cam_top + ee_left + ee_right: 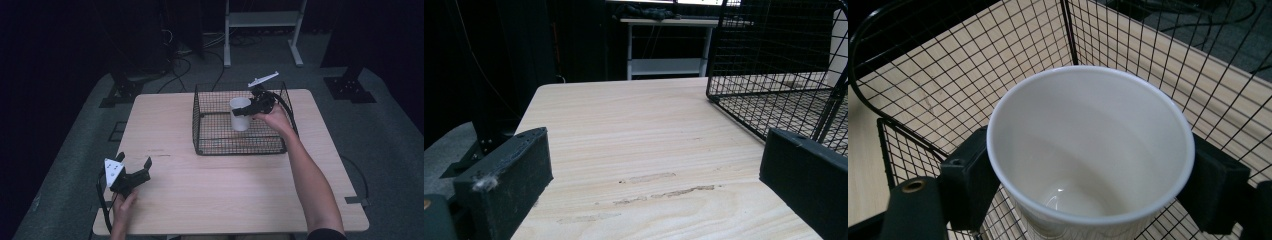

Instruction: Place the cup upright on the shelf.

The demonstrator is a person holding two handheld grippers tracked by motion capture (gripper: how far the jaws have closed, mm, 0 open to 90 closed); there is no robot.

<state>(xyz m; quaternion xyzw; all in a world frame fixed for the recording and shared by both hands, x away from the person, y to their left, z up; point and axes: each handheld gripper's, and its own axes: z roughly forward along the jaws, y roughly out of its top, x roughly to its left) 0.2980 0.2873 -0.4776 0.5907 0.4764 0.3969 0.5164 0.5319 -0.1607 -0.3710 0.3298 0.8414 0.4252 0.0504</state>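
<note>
Two grippers work at a wooden table. At seven o'clock, the left gripper rests with jaws apart, holding nothing. At one o'clock, the right gripper is clamped on a white cup inside a black wire basket.

The smooth round paper cup is plain white inside and out. The square wire-mesh basket is black, its grid showing pale wood through it. The rectangular wooden surface is light beige with fine grain and a few darker scuffs. The fingers are matte black.
</note>
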